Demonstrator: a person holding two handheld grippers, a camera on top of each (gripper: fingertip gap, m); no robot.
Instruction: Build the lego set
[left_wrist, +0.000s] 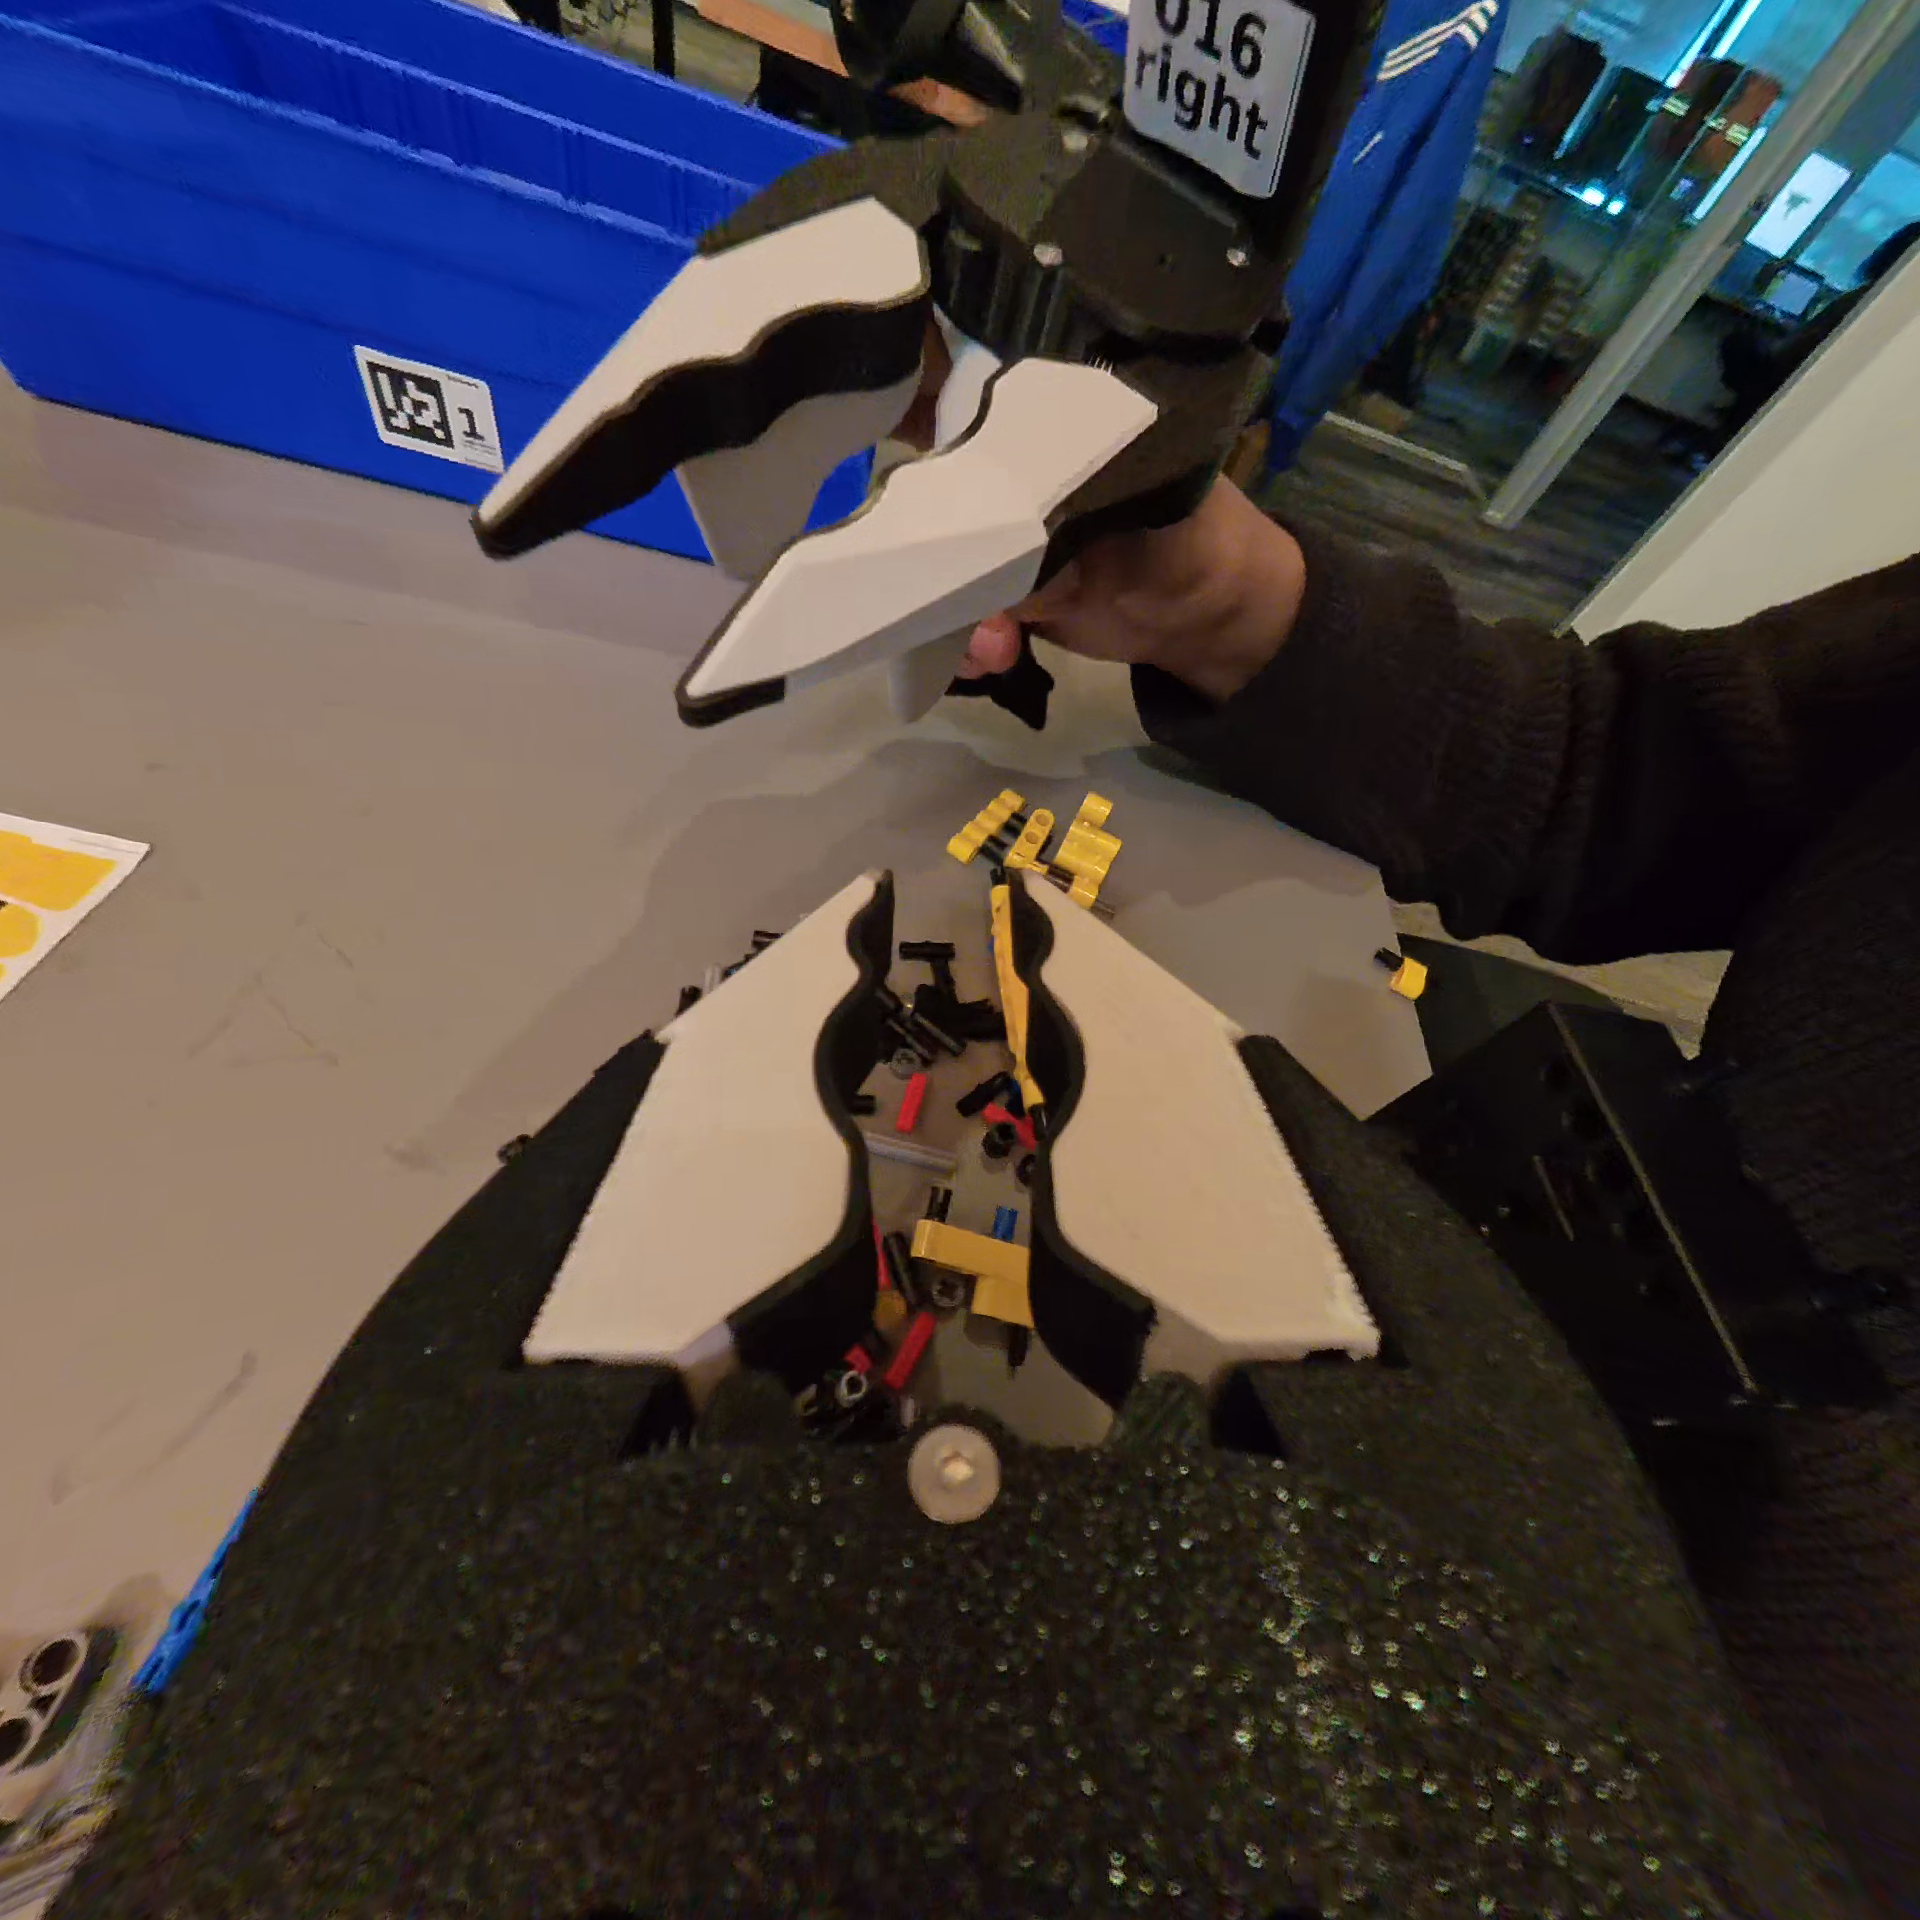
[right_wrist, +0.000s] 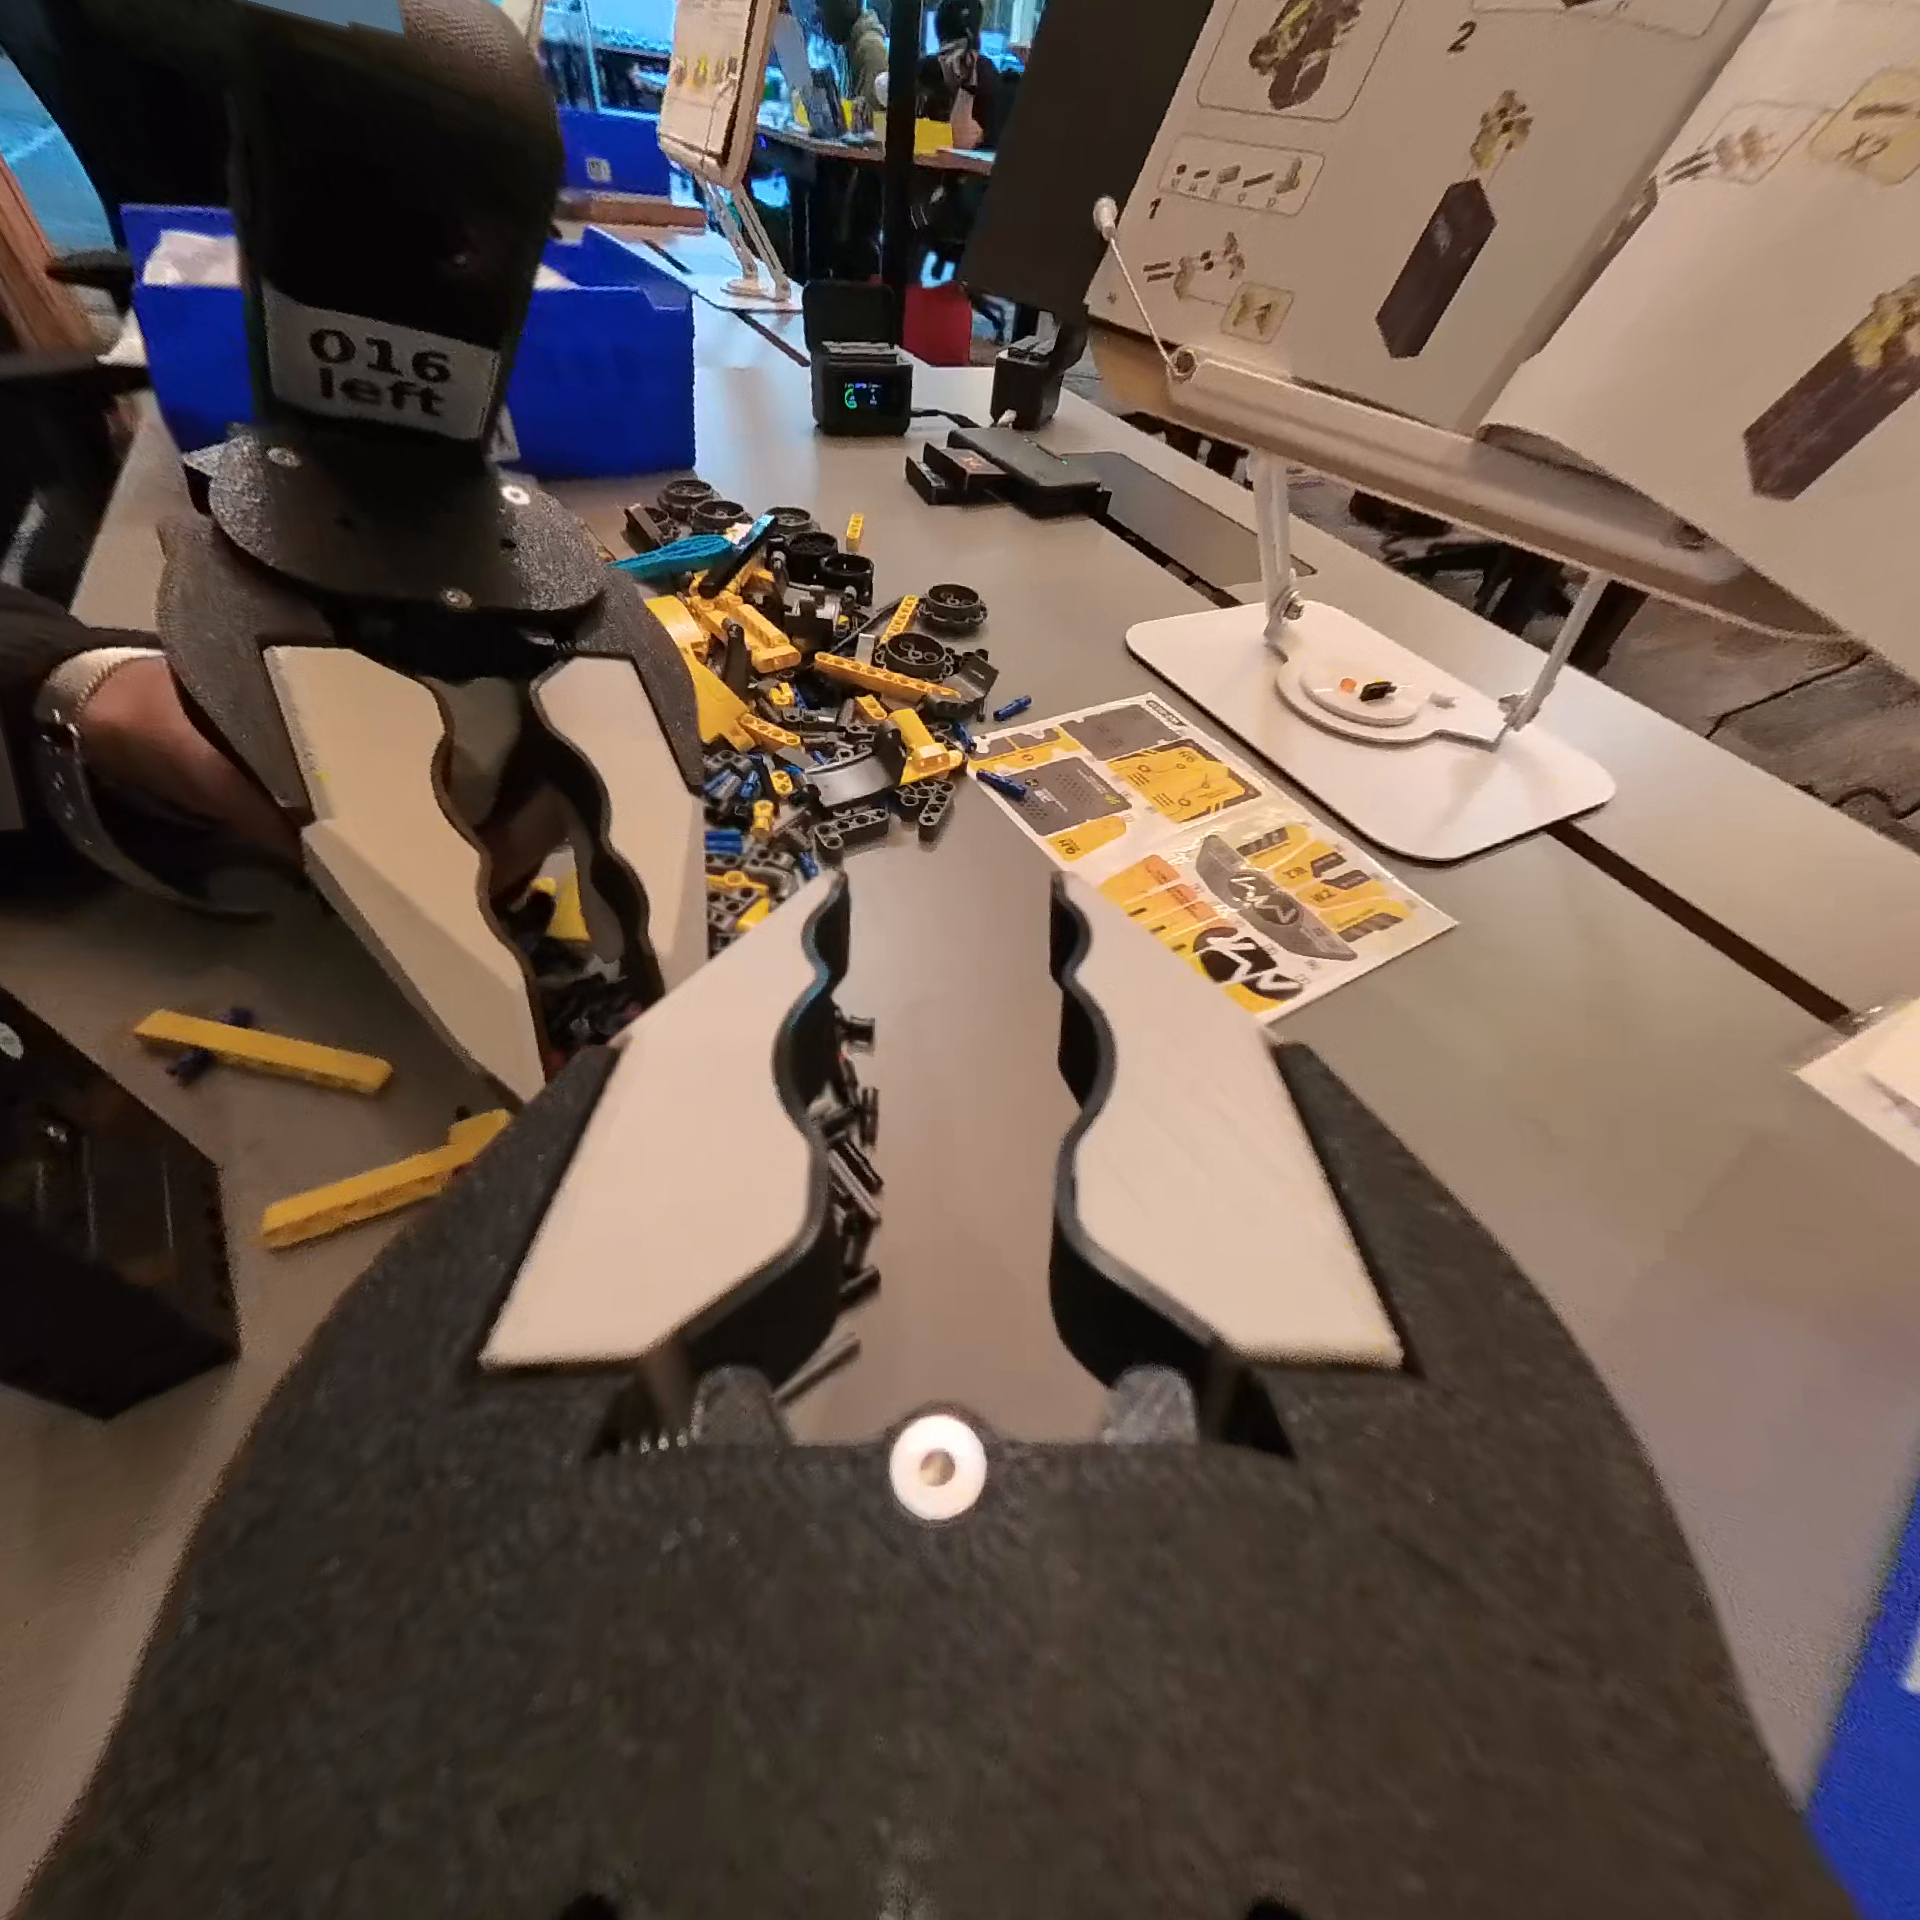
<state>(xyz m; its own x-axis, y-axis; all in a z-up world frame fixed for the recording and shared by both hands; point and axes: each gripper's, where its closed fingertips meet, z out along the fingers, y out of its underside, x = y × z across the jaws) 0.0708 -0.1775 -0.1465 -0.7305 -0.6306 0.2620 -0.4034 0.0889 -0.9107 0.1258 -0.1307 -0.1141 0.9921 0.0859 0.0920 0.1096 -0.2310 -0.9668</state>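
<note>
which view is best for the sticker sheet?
Right wrist view: the whole yellow and black sticker sheet lies flat on the grey table, unobstructed, right of the brick pile. Left wrist view catches only a cropped corner at its left edge.

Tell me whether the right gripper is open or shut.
Open: the right gripper shows bare grey table between its spread fingers, holding nothing.
</note>
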